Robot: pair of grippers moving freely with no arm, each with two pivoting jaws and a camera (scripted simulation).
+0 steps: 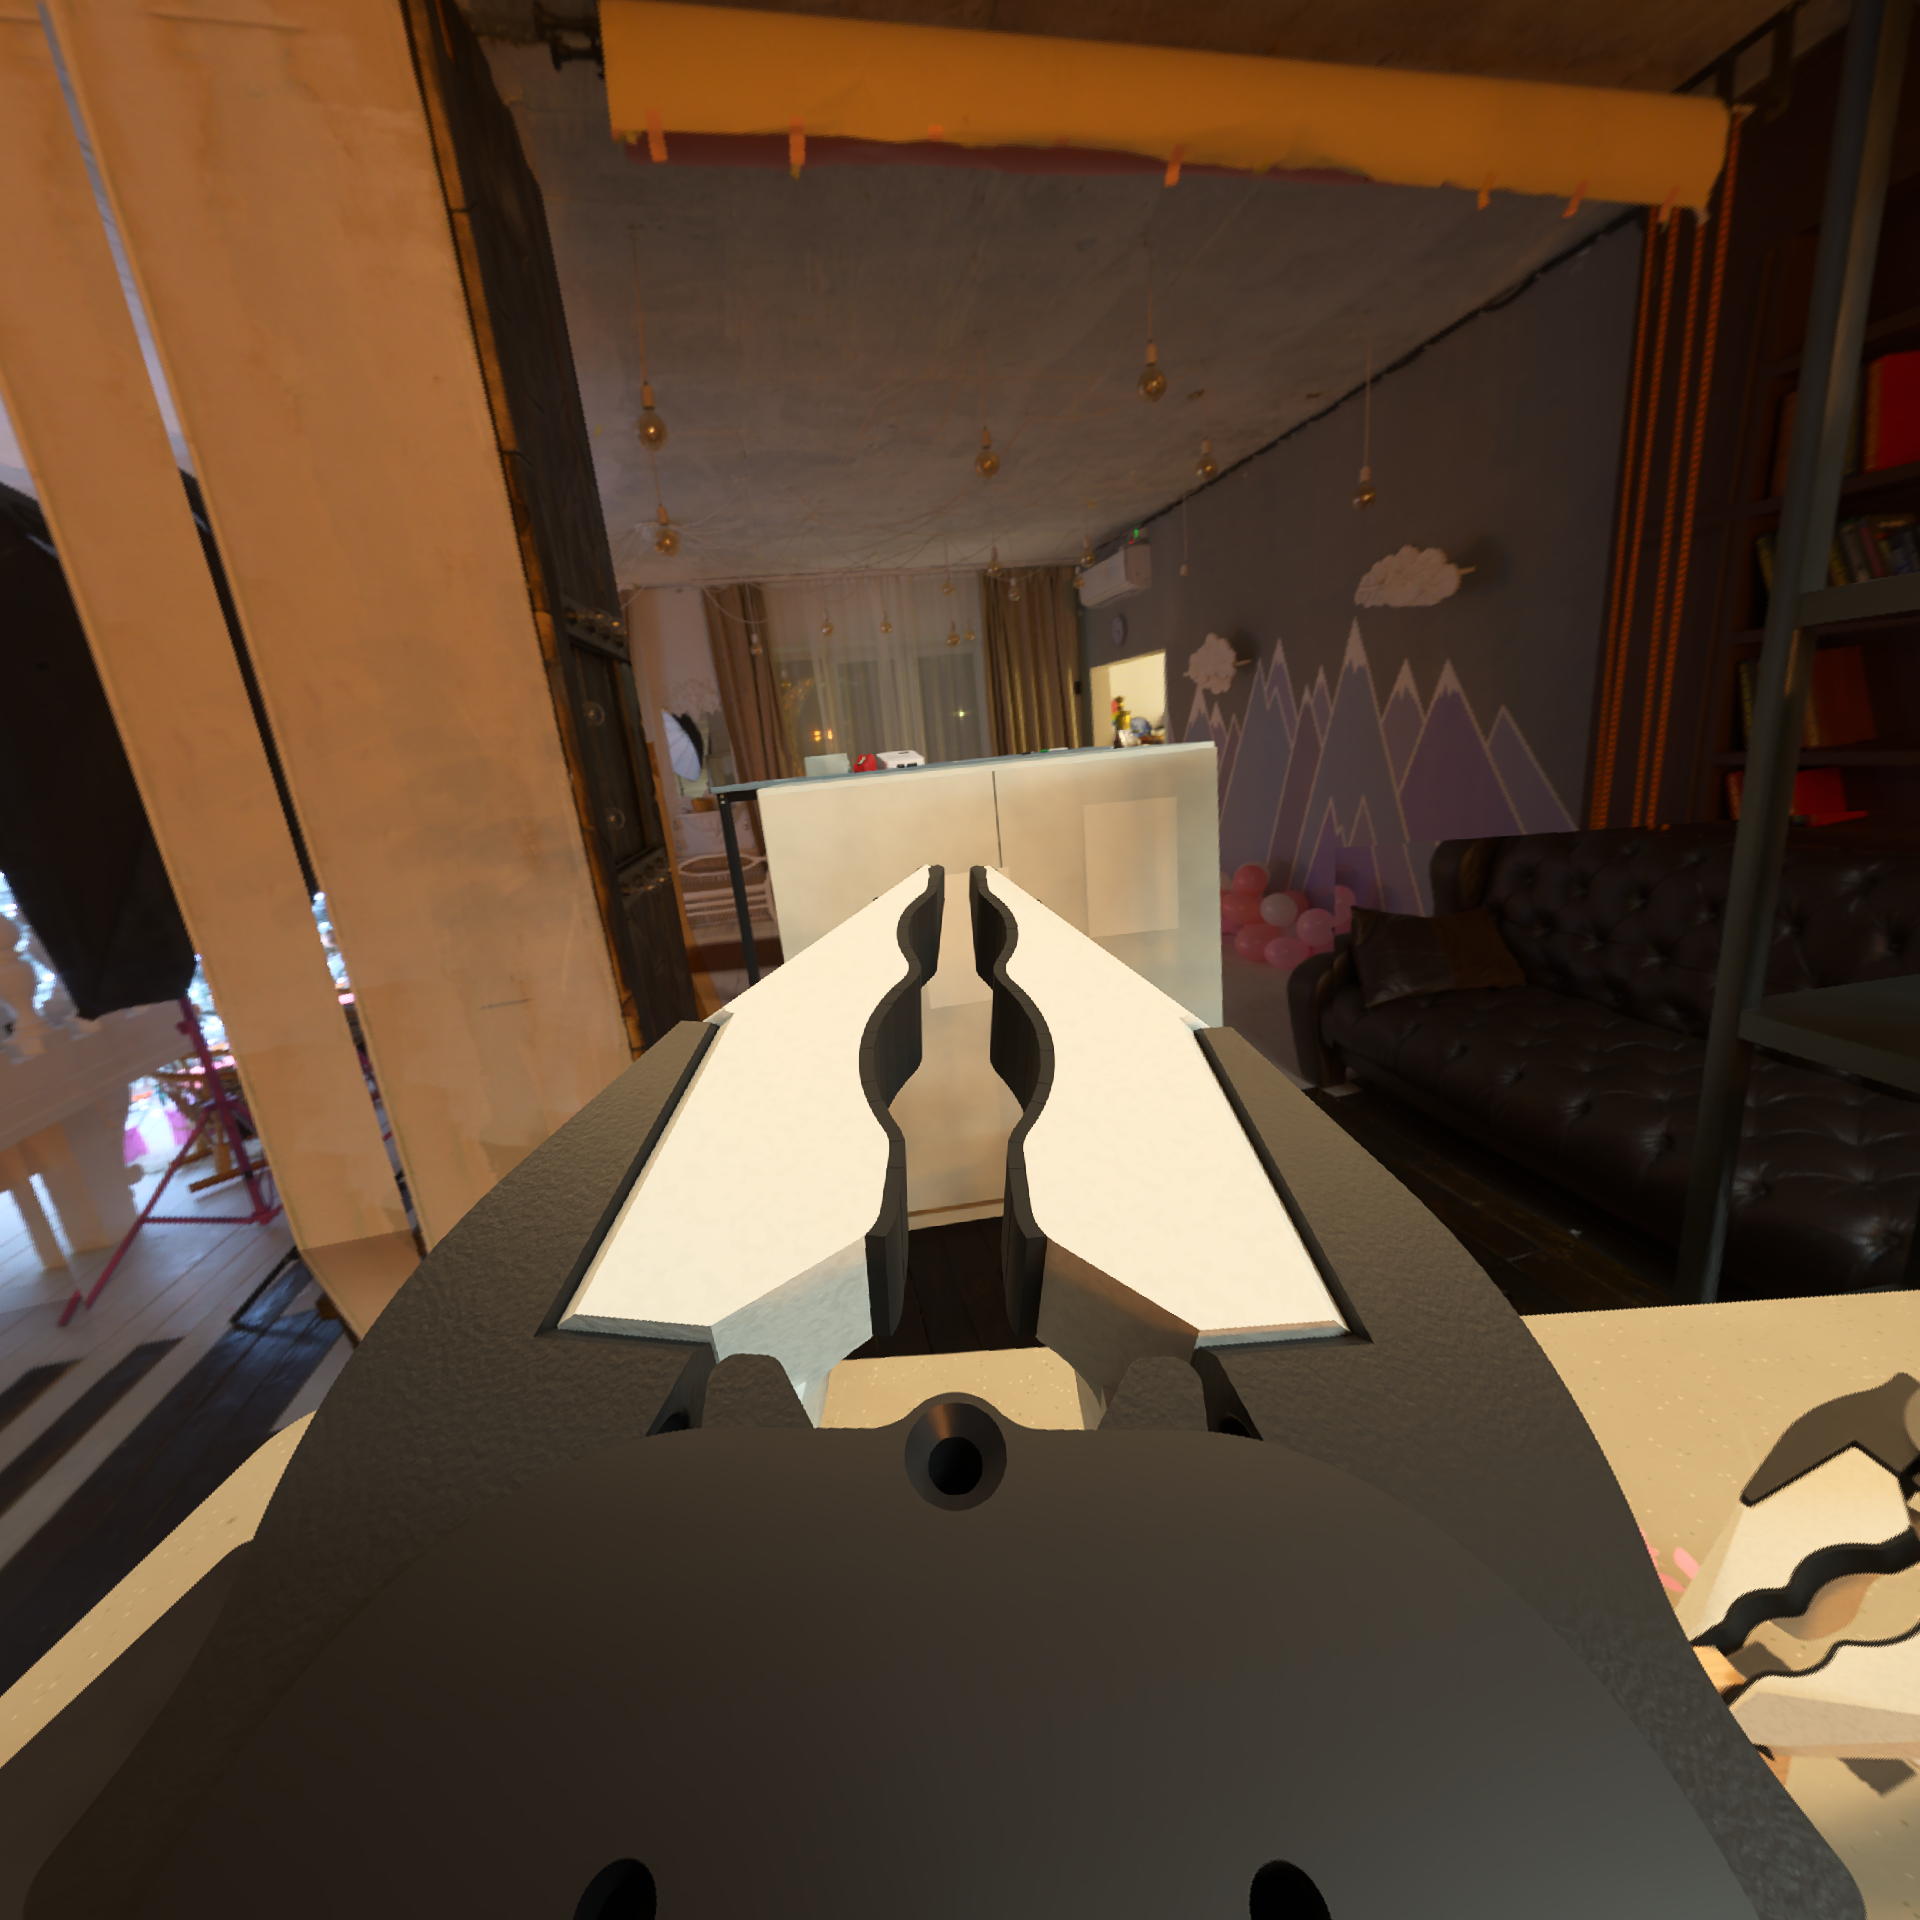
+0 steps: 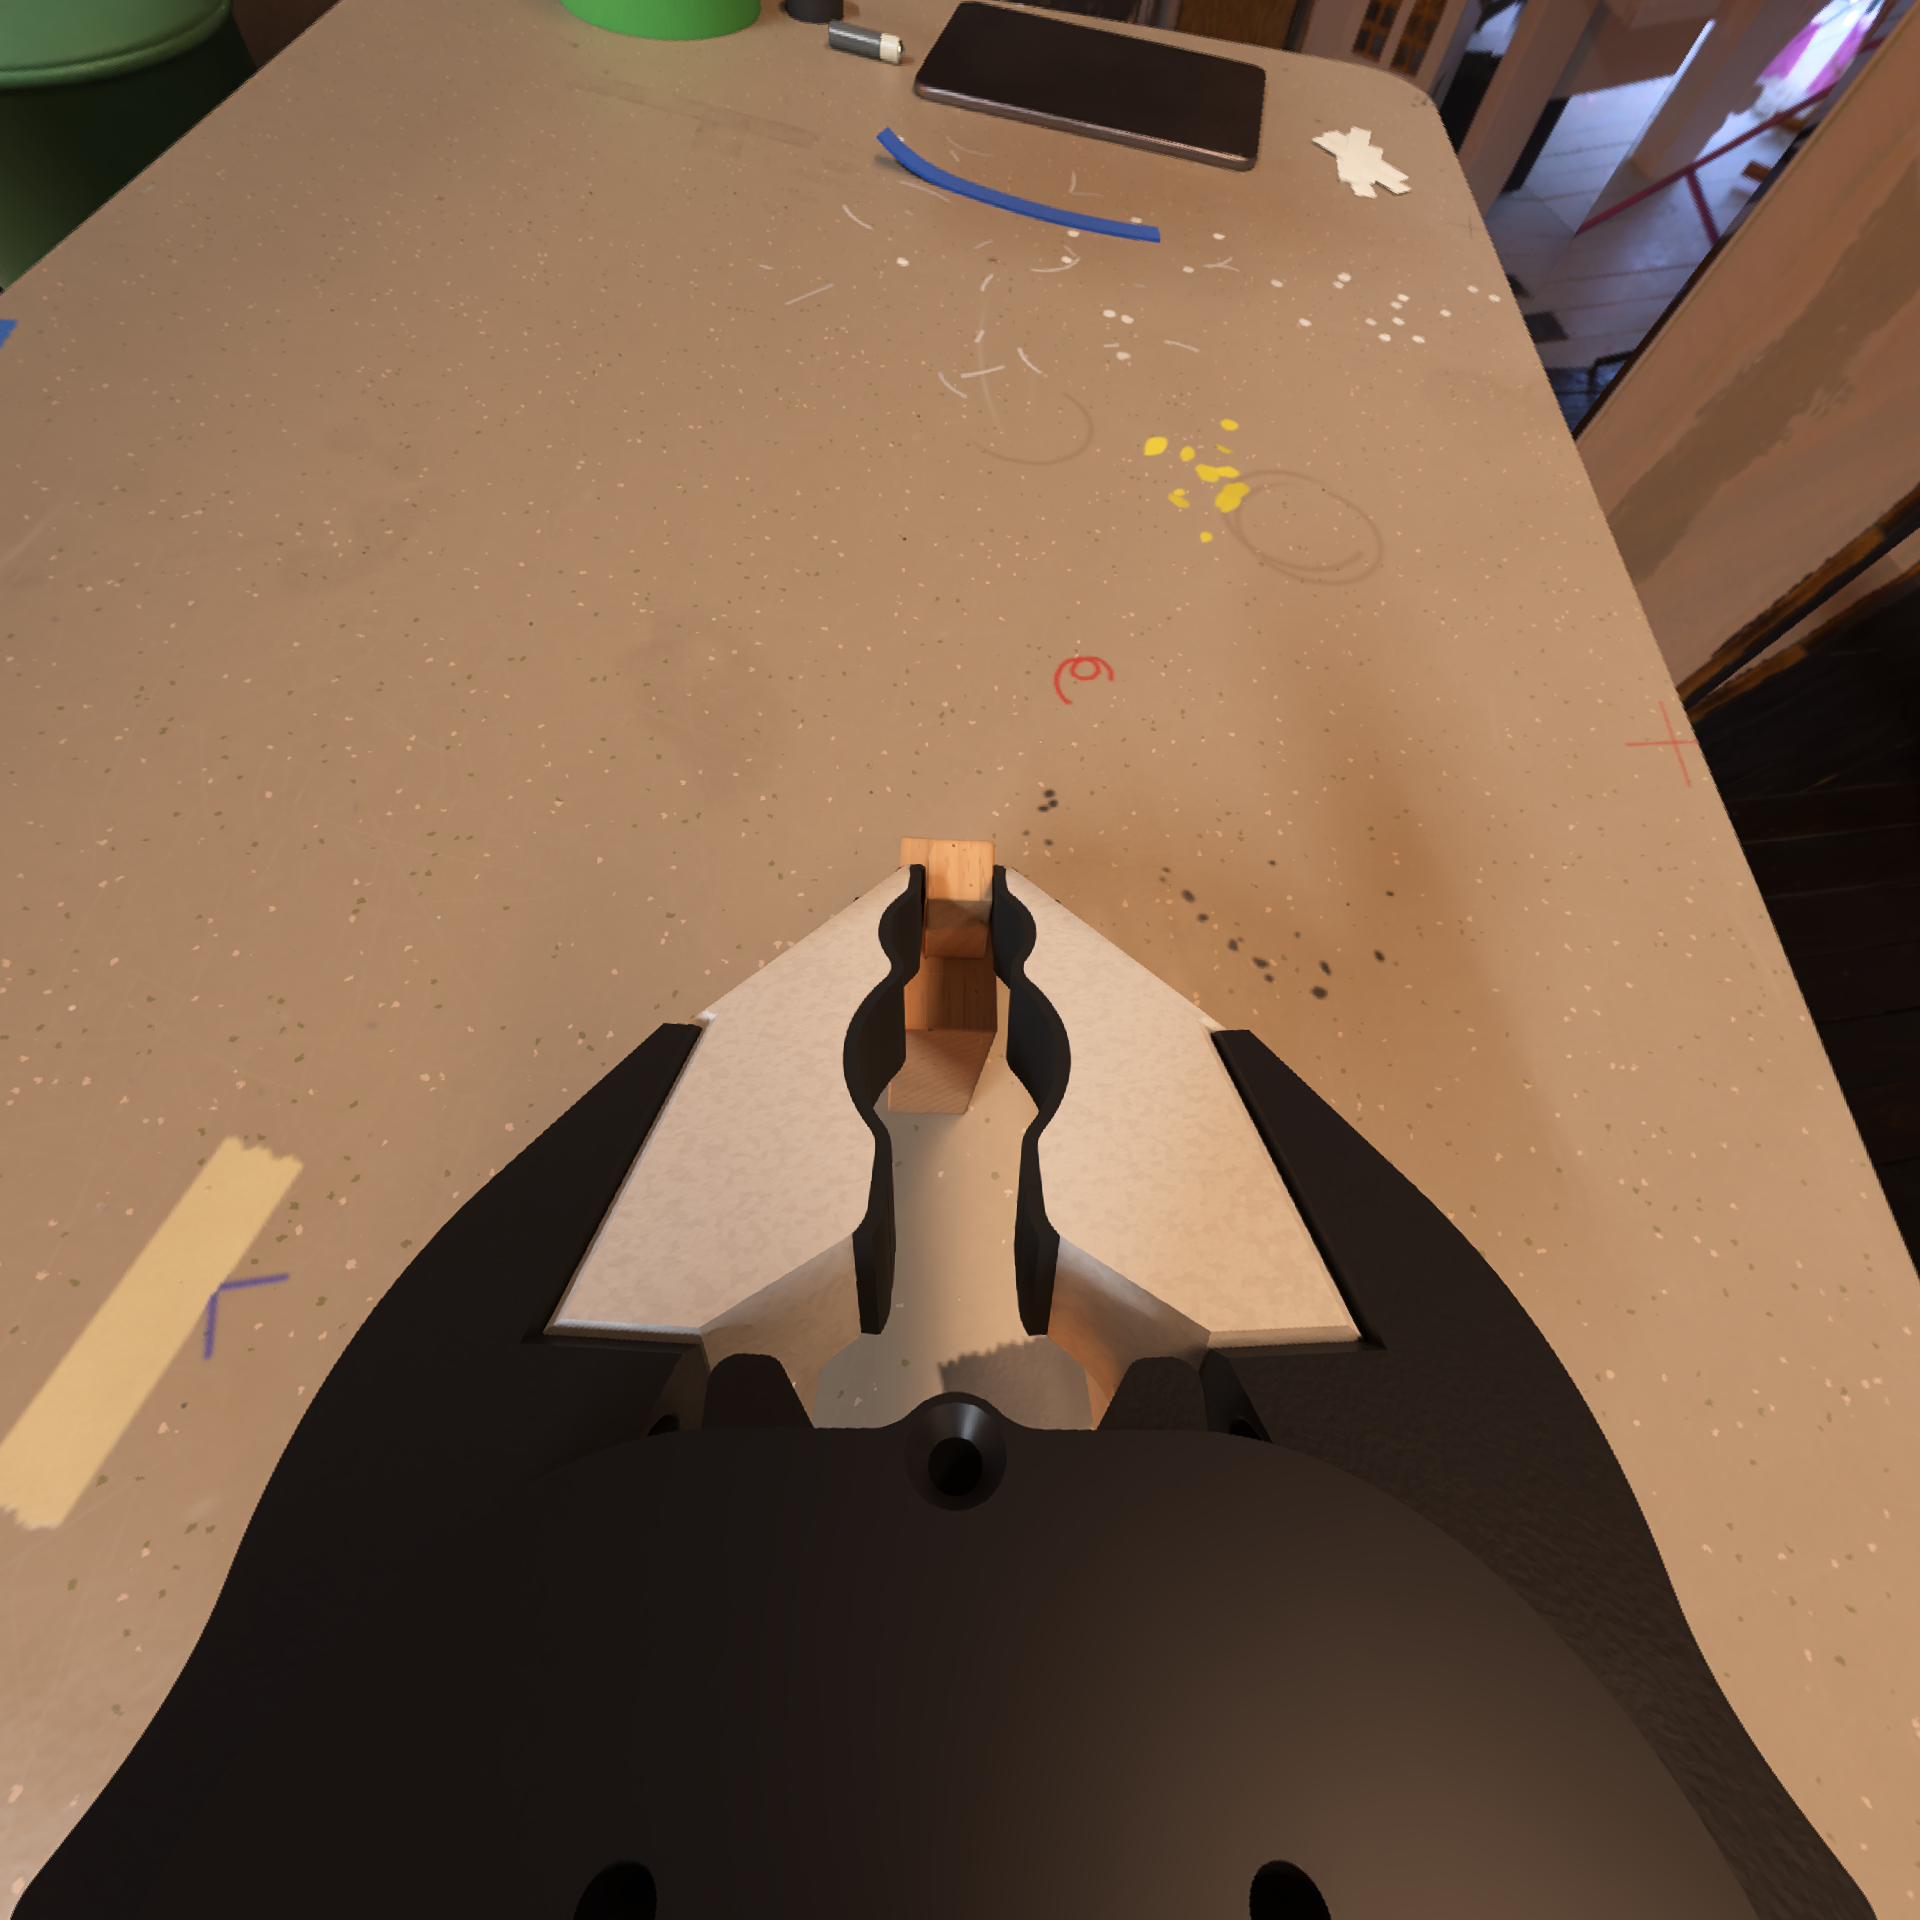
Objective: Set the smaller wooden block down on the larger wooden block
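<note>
In the right wrist view, my right gripper [image 2: 956,883] is shut on the smaller wooden block [image 2: 951,868], held at its fingertips. The larger wooden block [image 2: 940,1039] shows right below it, between the fingers, on the tan table [image 2: 520,623]. I cannot tell whether the two blocks touch. In the left wrist view, my left gripper [image 1: 956,878] is shut and empty, level above the table's edge and pointing out into the room. The right gripper [image 1: 1818,1590] also shows there at the lower right, with a bit of wood [image 1: 1720,1678] under it.
A dark tablet [image 2: 1091,83], a blue tape strip [image 2: 1018,197], a small grey cylinder [image 2: 864,42] and a green container [image 2: 665,10] lie at the table's far end. A masking tape strip [image 2: 145,1330] is near left. The table's edge [image 2: 1662,675] runs along the right.
</note>
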